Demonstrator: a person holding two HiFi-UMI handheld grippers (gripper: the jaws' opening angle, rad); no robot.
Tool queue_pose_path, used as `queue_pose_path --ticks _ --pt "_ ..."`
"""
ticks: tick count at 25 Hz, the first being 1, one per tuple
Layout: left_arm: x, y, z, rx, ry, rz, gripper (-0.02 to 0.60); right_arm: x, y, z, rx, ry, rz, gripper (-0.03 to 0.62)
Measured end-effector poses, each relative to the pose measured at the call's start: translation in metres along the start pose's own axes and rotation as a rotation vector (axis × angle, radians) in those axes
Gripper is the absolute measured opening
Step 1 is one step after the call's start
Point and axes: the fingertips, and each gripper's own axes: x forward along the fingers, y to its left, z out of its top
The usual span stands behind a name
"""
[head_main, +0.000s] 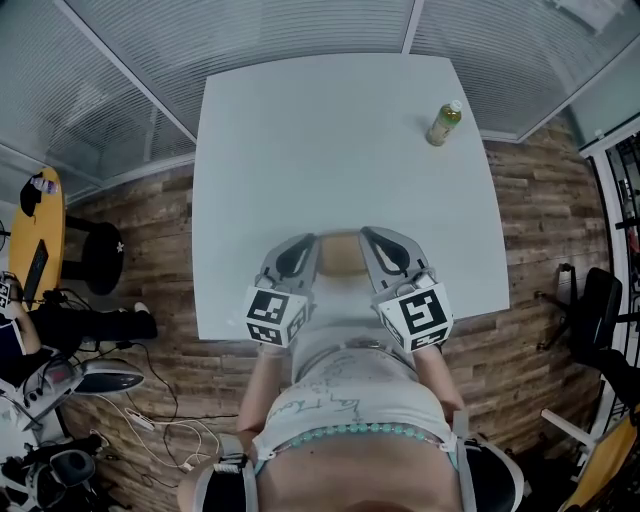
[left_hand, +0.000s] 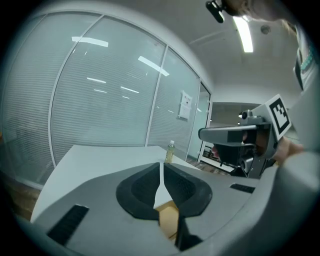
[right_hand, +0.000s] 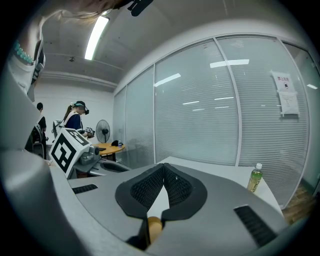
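**A:** Head view, first entries?

**B:** We list a white table (head_main: 330, 130). By its near edge we log the left gripper (head_main: 298, 245) and the right gripper (head_main: 378, 238), side by side, tips pointing away from the person. A tan block (head_main: 340, 256) lies between the two grippers, just beside each. From here we cannot tell whether either touches it. A bottle (head_main: 444, 123) stands upright near the far right corner, well apart from both.

**A:** Left gripper view?

**B:** We record the black pads (left_hand: 142, 187) pressed together at their tips, with nothing pinched there. Below the tips the pads curve apart, and the tan block (left_hand: 168, 219) shows low in that opening, at the root of the jaws. The bottle (left_hand: 170, 151) stands beyond the tips, far across the table.

**A:** Right gripper view?

**B:** We enter much the same. The pads (right_hand: 145, 189) meet at the tips and hold nothing between them. A sliver of the tan block (right_hand: 154, 227) shows at the bottom of the gap, close to the root. We cannot tell whether it touches the pads. The bottle (right_hand: 255, 178) stands upright off to the right, well apart.
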Motion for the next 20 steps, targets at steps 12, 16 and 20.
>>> queue_pose_path --ticks 12,16,20 --pt "0.025 0.032 -0.093 -0.239 0.177 -0.002 0.083 0.007 -0.008 -0.01 0.027 0.034 -0.013 0.0" --pt "0.033 0.041 -0.129 -0.239 0.267 0.023 0.105 0.009 -0.011 -0.015 0.033 0.046 -0.021 0.0" --pt "0.043 0.047 -0.161 -0.262 0.343 0.045 0.135 0.012 -0.018 -0.02 0.043 0.063 -0.032 0.0"
